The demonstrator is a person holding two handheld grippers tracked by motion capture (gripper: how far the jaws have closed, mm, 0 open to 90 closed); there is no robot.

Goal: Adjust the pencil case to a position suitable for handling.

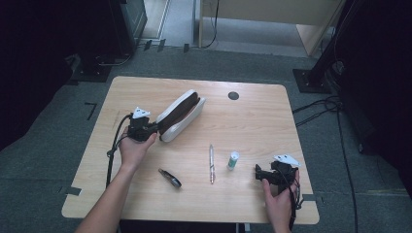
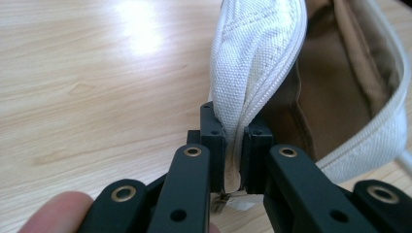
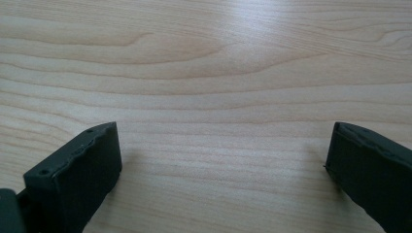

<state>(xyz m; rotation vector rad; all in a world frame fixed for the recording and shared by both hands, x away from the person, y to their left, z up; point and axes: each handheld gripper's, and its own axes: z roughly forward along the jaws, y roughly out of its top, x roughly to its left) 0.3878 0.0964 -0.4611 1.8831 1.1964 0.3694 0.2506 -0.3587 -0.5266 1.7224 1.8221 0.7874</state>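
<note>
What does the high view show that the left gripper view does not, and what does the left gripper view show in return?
The high view alone takes in the pen, the small white bottle, the dark item and the right gripper.

The left gripper view alone reveals the pouch's brown lining and zip teeth, with the jaws pinching its rim.

Both show the white pouch, the left gripper clamped on it, and the wooden table.

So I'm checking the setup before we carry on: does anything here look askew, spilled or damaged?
Nothing spilled or broken. The white pouch lies unzipped, its brown lining showing, and the left gripper pinches its zipper edge. The pen, small bottle and dark tool lie loose on the table.
</note>
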